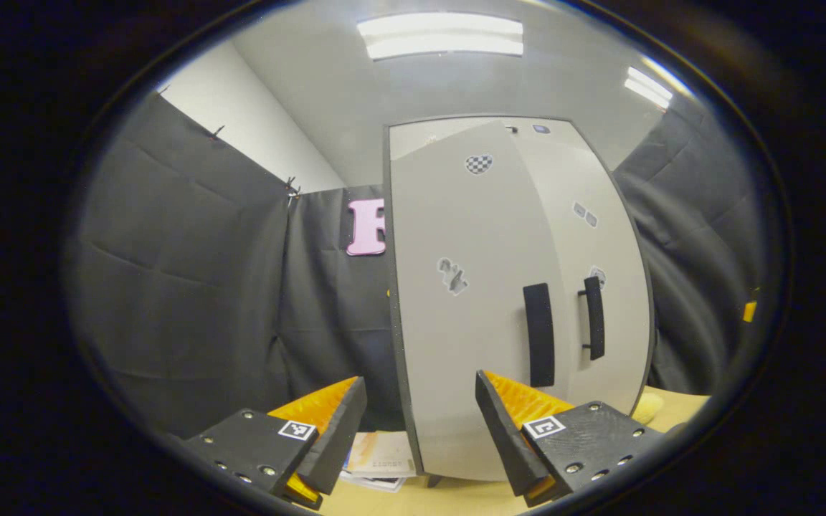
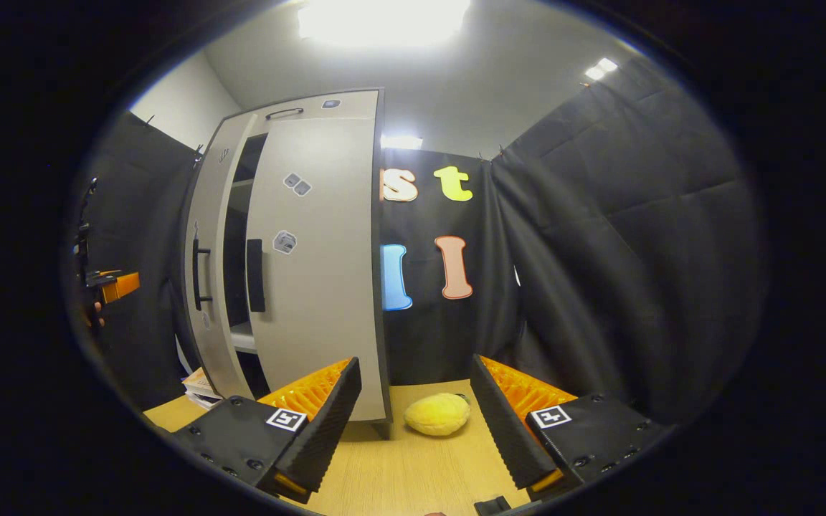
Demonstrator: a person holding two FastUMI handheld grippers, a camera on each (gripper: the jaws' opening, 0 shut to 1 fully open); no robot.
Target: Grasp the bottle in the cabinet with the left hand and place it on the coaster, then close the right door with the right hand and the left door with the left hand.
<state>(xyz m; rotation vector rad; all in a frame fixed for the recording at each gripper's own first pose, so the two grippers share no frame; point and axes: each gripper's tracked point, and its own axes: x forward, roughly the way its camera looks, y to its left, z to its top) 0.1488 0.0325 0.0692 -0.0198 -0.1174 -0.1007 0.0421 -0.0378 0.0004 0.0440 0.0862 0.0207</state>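
From my remote station I record the left gripper (image 1: pixel 420 423) with its jaws spread wide and nothing between them, hovering close in front of the tall light-grey two-door cabinet (image 1: pixel 456 344). The cabinet's left door (image 1: pixel 463 236), with its black vertical bar handle (image 1: pixel 540 334), stands slightly ajar; the right door (image 2: pixel 320 272) sits nearly flush, and in the right gripper view a dark gap shows between the two, with pale shelves inside. I cannot make out the bottle or the coaster from either camera. The right gripper (image 2: pixel 416 419) is likewise spread and empty, held above the light wooden tabletop (image 2: pixel 399 473) to the right of the cabinet. A soft yellow lemon-shaped toy (image 2: pixel 438 413) lies on the table just beside the cabinet's right corner. A stack of papers or booklets (image 1: pixel 381 462) lies by the cabinet's left foot (titles unreadable).
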